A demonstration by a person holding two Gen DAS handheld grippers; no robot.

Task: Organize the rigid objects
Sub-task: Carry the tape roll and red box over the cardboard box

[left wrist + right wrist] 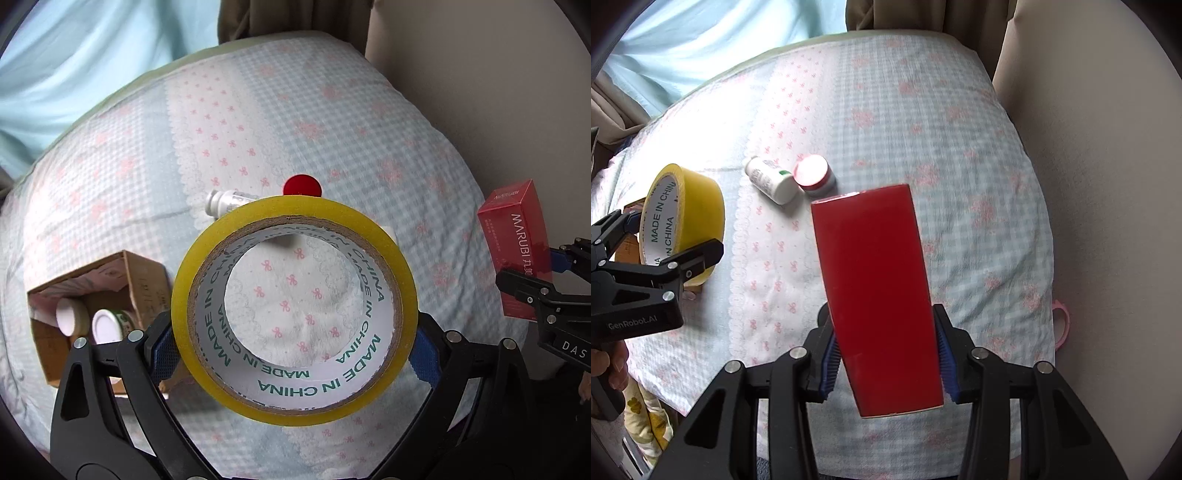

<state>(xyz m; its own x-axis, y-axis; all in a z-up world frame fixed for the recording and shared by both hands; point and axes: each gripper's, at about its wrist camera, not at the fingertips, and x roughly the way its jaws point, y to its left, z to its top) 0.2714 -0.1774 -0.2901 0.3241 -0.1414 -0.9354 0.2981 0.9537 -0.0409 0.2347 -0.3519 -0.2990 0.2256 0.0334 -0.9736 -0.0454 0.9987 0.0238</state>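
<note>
Holding both loads above the bed point(332, 110), I logged the grips. My left claw point(295, 347) was clamped on the tape roll point(295, 410), pads point(164, 350) pressing the yellow outer band from either side, the open core facing the camera. The roll looked stiff and light to moderate in weight; its glossy band seemed likely to slip, so a squeeze across the full width, as taken, seemed the sound hold. The cardboard core would probably resist crushing.

My right claw point(886, 362) was clamped on the red box point(879, 295), pads point(829, 363) on its two long side faces near the lower end, the box standing out ahead along the fingers. I judged it a thin carton: light, glossy, easily dented, so only modest pressure suited it.

In the left wrist view, a cardboard box point(96, 295) lay on the bed to the left of the tape roll, below it, already holding two jars. A white bottle point(772, 181) lay on its side touching a red-lidded jar point(814, 175), both on the bed well ahead of either claw.
</note>
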